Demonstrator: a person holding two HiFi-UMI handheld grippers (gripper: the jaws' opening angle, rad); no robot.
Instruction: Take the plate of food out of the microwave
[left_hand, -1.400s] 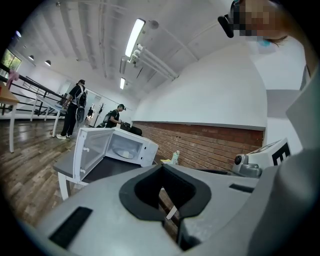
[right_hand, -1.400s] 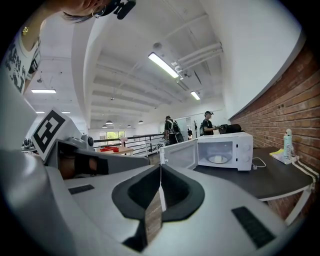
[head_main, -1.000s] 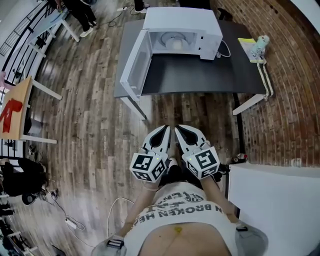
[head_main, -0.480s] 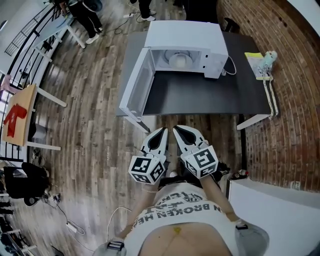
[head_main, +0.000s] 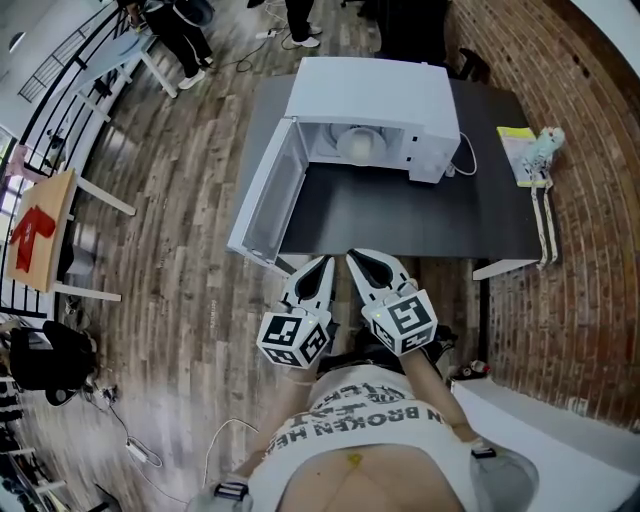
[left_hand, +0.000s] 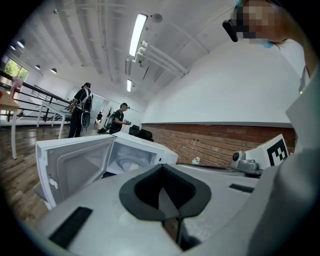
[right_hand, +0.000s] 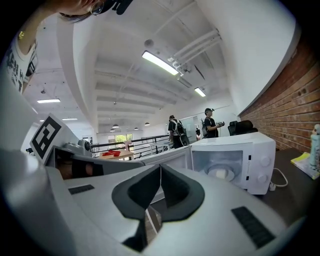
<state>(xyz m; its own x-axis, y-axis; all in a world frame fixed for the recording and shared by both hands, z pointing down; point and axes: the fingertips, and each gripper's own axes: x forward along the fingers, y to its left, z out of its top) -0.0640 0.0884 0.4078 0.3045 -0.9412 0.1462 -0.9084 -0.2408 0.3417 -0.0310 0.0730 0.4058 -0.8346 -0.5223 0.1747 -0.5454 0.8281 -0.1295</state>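
one dark table (head_main: 400, 215) holds the microwave (head_main: 372, 92) beside a brick wall (head_main: 590, 250).

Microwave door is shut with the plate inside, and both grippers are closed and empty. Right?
Not quite. The microwave door stands open, swung out to the left, as the head view shows. The rest holds: the plate sits inside the microwave, and the left gripper and right gripper are both closed and empty.
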